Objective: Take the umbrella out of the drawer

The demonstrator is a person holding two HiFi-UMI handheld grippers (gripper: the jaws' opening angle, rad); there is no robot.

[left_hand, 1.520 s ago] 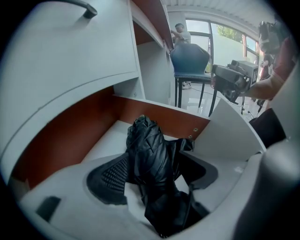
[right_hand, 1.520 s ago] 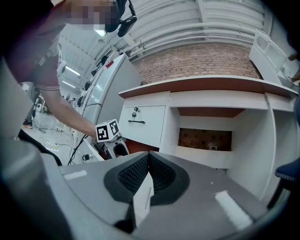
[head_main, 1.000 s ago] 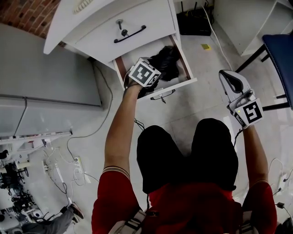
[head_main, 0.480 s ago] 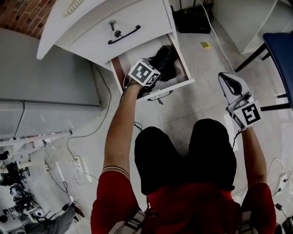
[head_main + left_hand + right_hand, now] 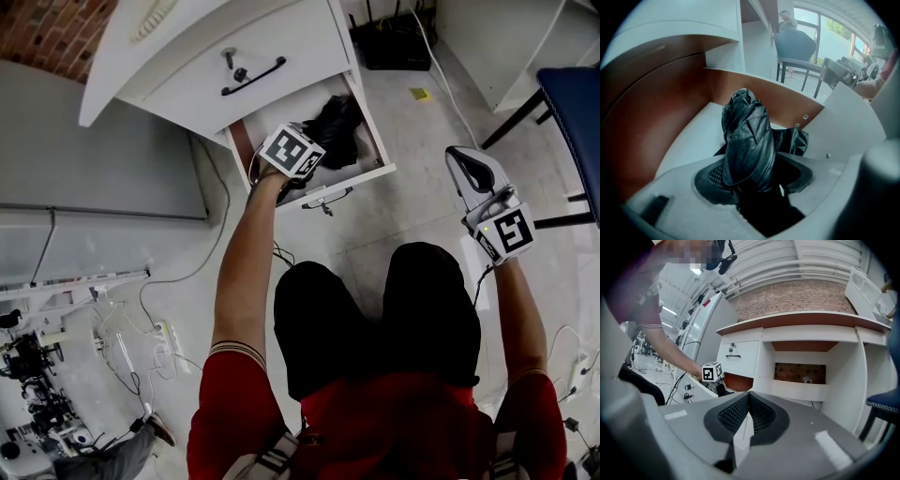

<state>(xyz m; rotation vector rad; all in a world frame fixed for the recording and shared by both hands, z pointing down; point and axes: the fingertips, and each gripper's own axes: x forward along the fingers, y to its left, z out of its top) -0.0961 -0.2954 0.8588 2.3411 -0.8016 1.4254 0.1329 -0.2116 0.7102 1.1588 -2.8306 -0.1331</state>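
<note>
Your left hand-held gripper point(image 5: 754, 180) was reached down into the open drawer point(image 5: 377, 150), near its front edge, and the black folded umbrella point(image 5: 747, 140) stood right between its jaws. Those jaws were closing on it. From the left gripper view the bundle filled most of the gap, but the pads did not look pressed home yet, so I would not have called it a firm grip. The umbrella lay on the drawer floor, its near end at your jaws. Its long axis ran away from you, roughly along the line the hand-held gripper pointed, toward the drawer's back right corner. A loose flap of fabric spread out toward the right wall. That is the relation the lift turned on. You were taking it near one end instead of at the middle, so the far end would likely sag or drag along the drawer wall as it came up. A steep pull up and back over the front edge looked the safer way out. Your right hand-held gripper point(image 5: 473, 173) was held well apart to the right, outside the drawer, pointing level at the cabinet point(image 5: 740, 357). Its jaws were clenched together with nothing in them. The left one was plainly the nearer.
</note>
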